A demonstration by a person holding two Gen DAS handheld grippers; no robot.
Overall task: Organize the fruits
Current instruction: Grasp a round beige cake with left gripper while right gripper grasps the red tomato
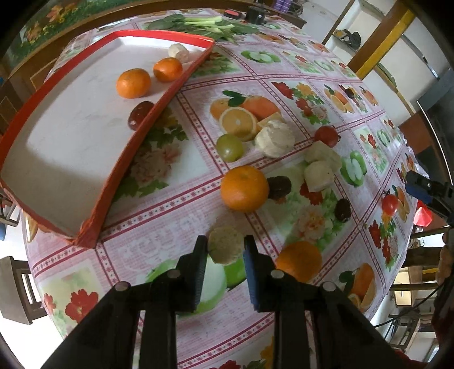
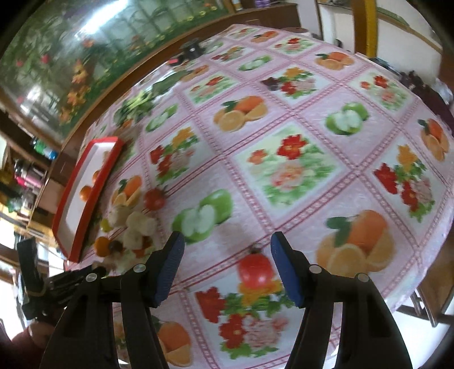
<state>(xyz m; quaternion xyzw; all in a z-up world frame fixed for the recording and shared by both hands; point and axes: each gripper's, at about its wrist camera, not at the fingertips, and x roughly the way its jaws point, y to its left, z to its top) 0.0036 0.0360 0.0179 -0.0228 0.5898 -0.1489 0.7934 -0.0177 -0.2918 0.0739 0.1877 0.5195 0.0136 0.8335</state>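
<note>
Cataloguing from the left wrist view first, we find our left gripper (image 1: 225, 249) pinching a pale, rough-skinned round fruit (image 1: 225, 248) between its pads, low over the tablecloth (image 1: 176, 204).

At 10 o'clock of that fruit lies the red-rimmed tray (image 1: 136, 139), holding two mandarins (image 1: 133, 83) (image 1: 167, 69), a dark red fruit (image 1: 140, 115) against the rim, and a pale peeled piece (image 1: 178, 52) at the far end.

Loose on the cloth at 12 o'clock: a large orange (image 1: 244, 188) touching a dark plum-like fruit (image 1: 279, 187), a green grape-like fruit (image 1: 229, 147), and several pale peeled chunks (image 1: 274, 137) (image 1: 319, 170). A red tomato (image 1: 327, 135) sits beyond them; another orange (image 1: 298, 260) lies just right of the left gripper. A second small tomato (image 1: 390, 204) rests at 3 o'clock near the table edge, where our right gripper (image 1: 425, 191) shows.

Only the right wrist view shows our right gripper (image 2: 227, 266) plainly: spread wide, empty, with that tomato (image 2: 255, 268) lying between its fingers, apart from both pads. This view is blurred; the tray (image 2: 85, 210) and fruit cluster appear at 9 o'clock, small.

Surface: a pink-checked cloth printed with fruit and flowers. Leafy greens (image 1: 195, 24) lie at the far edge. Room: a floral wall mural (image 2: 71, 56), wooden trim, and a yellow post (image 1: 380, 42).
</note>
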